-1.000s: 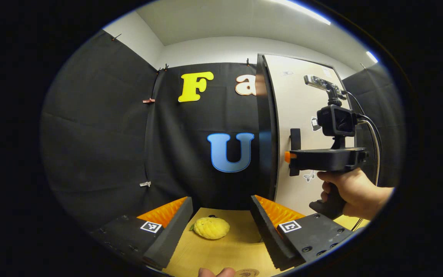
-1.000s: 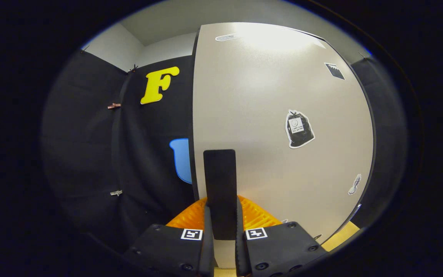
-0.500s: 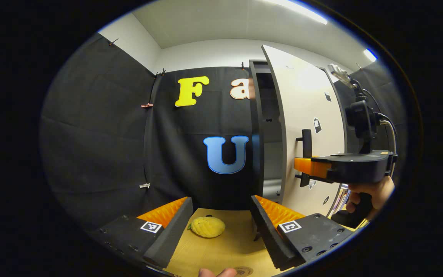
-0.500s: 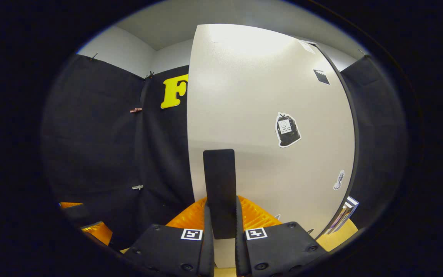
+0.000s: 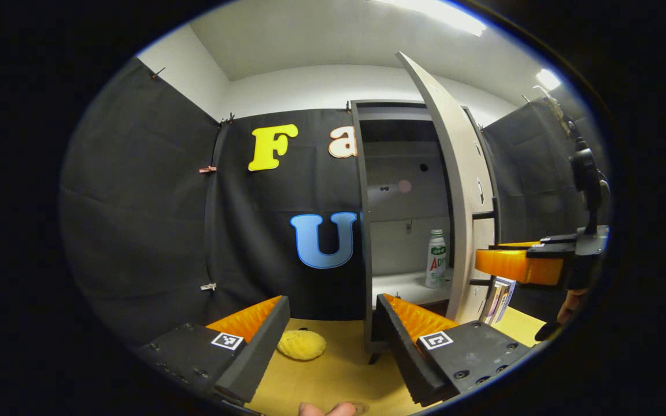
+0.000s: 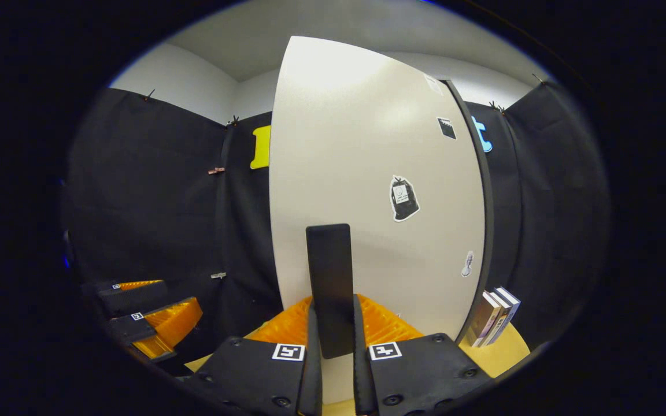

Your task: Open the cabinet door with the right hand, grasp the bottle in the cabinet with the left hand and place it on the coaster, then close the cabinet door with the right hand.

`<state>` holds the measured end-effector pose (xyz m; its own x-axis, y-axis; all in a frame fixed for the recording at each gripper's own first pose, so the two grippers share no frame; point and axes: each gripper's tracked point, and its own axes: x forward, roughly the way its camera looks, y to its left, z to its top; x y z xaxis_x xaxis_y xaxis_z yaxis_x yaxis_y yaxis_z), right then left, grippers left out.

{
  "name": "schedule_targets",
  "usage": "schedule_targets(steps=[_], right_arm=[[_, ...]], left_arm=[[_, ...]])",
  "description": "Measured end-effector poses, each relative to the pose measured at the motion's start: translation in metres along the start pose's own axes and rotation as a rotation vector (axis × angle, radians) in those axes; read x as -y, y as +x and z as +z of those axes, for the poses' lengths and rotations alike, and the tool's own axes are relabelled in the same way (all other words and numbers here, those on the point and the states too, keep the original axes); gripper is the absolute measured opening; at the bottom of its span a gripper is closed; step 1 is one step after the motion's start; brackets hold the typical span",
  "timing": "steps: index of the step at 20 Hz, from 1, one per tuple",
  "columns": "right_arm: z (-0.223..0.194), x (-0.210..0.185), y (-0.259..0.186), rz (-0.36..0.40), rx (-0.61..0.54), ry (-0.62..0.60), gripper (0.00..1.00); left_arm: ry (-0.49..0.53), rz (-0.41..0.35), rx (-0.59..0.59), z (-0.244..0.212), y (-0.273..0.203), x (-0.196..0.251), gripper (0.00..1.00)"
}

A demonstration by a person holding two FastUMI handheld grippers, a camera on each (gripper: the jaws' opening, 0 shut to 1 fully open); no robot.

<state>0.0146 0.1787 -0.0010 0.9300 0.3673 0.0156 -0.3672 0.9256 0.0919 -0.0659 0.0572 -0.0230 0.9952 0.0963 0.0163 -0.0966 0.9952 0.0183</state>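
Note:
The cabinet stands with its pale door swung wide. A white bottle with a green and red label stands upright on the inner shelf, at its right side. My left gripper is open low over the wooden table, well short of the cabinet, with nothing between its fingers. My right gripper is shut on the black door handle, pressed against the door. From the left gripper view it shows as the right gripper at the door's edge. A sliver of the round coaster peeks at the bottom edge.
A yellow lemon-like thing lies on the table between my left fingers' line of sight. Several books stand to the right of the cabinet base. The left gripper shows low on the left in the right gripper view.
The right gripper has pulled the door from shut to wide open, holding the handle throughout. The cabinet's inside and the bottle have come into sight. The left gripper stayed open.

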Motion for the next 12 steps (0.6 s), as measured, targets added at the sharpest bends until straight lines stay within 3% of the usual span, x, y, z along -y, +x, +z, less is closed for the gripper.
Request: schedule_targets(steps=[7,12], right_arm=[[0.007,0.039,-0.046,-0.062,0.012,-0.018,0.25],[0.016,0.076,-0.073,-0.157,0.030,-0.021,0.25]], left_arm=[[-0.026,-0.067,0.004,0.003,0.006,0.036,0.94],[-0.031,-0.114,0.004,0.006,0.011,0.059,0.94]])
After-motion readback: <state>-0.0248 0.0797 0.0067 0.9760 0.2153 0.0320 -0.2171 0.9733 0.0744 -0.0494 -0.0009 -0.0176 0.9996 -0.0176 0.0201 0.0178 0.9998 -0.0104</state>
